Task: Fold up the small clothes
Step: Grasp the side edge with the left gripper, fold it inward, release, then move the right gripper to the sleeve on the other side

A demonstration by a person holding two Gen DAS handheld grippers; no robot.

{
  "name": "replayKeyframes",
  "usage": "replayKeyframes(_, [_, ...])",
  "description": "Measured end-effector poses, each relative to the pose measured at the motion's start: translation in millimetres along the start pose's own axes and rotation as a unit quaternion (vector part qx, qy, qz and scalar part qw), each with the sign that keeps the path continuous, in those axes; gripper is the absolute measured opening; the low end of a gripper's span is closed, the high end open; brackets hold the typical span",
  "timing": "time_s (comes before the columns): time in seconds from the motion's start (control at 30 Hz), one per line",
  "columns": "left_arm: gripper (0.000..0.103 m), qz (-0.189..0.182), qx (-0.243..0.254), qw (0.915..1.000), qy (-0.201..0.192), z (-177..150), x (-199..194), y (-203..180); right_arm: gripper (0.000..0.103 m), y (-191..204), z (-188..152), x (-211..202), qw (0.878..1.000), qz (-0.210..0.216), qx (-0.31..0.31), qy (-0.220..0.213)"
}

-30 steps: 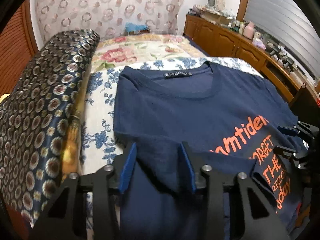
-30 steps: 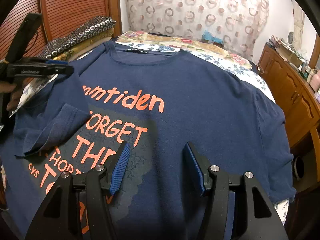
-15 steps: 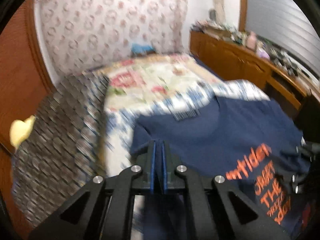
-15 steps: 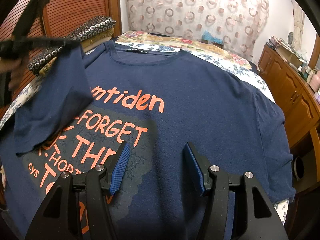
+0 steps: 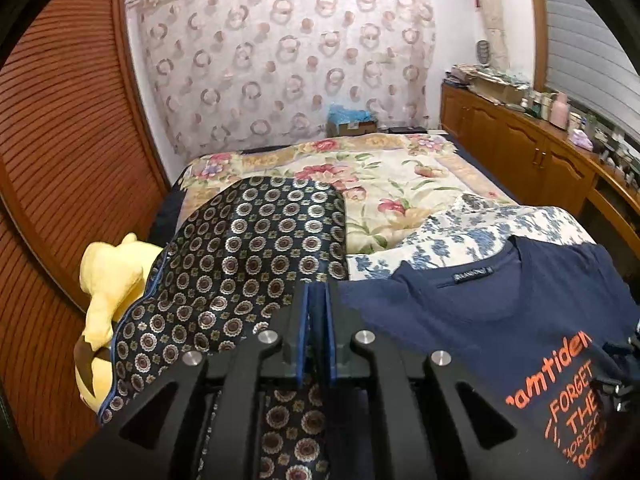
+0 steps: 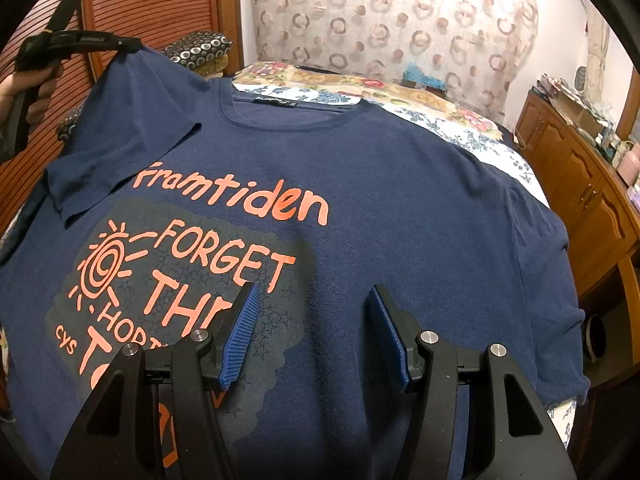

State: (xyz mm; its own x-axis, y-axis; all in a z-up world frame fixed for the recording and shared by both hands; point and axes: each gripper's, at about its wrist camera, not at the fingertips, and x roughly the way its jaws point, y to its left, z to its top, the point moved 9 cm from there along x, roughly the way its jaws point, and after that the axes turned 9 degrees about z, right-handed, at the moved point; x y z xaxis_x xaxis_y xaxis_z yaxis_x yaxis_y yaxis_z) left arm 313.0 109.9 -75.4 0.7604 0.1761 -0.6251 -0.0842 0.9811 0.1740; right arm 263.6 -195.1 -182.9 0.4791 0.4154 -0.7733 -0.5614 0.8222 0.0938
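Note:
A navy T-shirt [image 6: 380, 184] with orange lettering lies face up on the bed; it also shows in the left wrist view [image 5: 500, 320]. My left gripper [image 5: 316, 300] is shut on the shirt's left sleeve and holds it lifted up and out to the left; it also shows in the right wrist view [image 6: 120, 44], at the top left, pinching the raised sleeve [image 6: 132, 120]. My right gripper [image 6: 312, 320] is open and empty, hovering over the lower middle of the shirt above the print.
A folded dark patterned blanket [image 5: 248, 256] and a yellow plush toy [image 5: 108, 280] lie left of the shirt. A floral bedspread [image 5: 380, 184] covers the far bed. A wooden slatted door [image 6: 152, 4] stands left, a wooden cabinet [image 6: 592, 200] right.
My left gripper closed on the left sleeve, lifted it off the shirt front and pulled it out to the left, uncovering the print. The right gripper has stayed still.

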Motion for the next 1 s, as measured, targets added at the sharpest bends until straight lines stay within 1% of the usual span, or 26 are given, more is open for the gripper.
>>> replayKeyframes(0.07, [0.012,-0.008,0.003,0.9999,-0.009,-2,-9,-6,0.058,0,0,0,1.0,0.0,0.0,0.0])
replayKeyframes(0.13, [0.024,-0.024,0.006,0.9995,-0.017,-4,-21,-10,0.058,0,0,0,1.0,0.001,0.001,0.0])
replayKeyframes(0.23, [0.029,-0.05,0.005,0.9985,-0.021,-13,-40,-19,0.058,0,0,0,1.0,0.0,0.0,0.0])
replayKeyframes(0.27, [0.03,-0.057,0.006,0.9982,-0.021,-12,-42,-28,0.058,0,0,0,1.0,0.0,0.0,0.0])
replayKeyframes(0.33, [0.037,-0.067,0.009,0.9975,-0.022,-19,-51,-36,0.058,0,0,0,1.0,0.001,0.001,0.0])
replayKeyframes(0.47, [0.041,-0.096,0.007,0.9951,-0.021,-39,-69,-56,0.058,0,0,0,1.0,0.0,0.0,-0.001])
replayKeyframes(0.5, [0.045,-0.101,0.008,0.9947,-0.016,-47,-70,-60,0.058,0,0,0,1.0,0.001,0.0,-0.001])
replayKeyframes(0.63, [0.049,-0.114,0.024,0.9932,0.009,-81,-68,-85,0.058,0,-1,0,1.0,0.001,0.0,-0.001])
replayKeyframes(0.77, [0.052,-0.113,0.045,0.9919,0.037,-108,-57,-104,0.058,-1,-1,0,1.0,0.001,0.0,-0.001])
replayKeyframes(0.9, [0.053,-0.114,0.06,0.9897,0.062,-128,-46,-119,0.058,-1,-1,0,1.0,0.001,0.0,-0.001])
replayKeyframes(1.0, [0.053,-0.114,0.067,0.9885,0.073,-137,-42,-127,0.058,-1,-1,0,1.0,0.001,0.0,-0.001])
